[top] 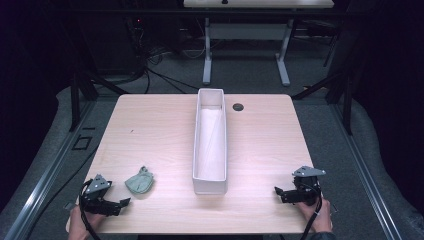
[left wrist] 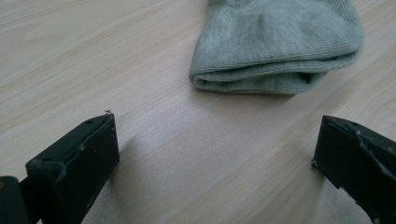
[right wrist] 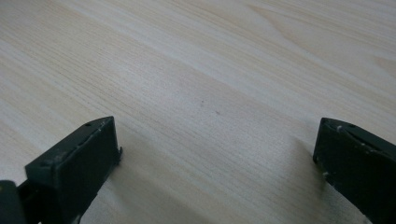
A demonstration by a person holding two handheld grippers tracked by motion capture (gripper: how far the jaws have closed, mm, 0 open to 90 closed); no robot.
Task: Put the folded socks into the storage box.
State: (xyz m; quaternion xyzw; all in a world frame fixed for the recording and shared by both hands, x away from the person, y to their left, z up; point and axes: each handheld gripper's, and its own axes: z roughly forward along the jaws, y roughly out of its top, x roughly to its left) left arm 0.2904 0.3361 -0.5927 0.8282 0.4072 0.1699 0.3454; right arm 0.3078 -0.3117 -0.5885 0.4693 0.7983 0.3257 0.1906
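Pale green ribbed sock [left wrist: 276, 44] folded, flat on table [top: 150, 130]; left claw [left wrist: 215, 154] spread, empty; right claw [right wrist: 217, 158] spread.

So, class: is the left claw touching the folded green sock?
Apart. The left gripper view shows bare table between the open left claw and the sock.

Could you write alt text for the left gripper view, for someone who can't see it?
A folded grey-green sock lies on a pale wooden table, just beyond the left tool, whose two black jaws stand wide apart with nothing between them.
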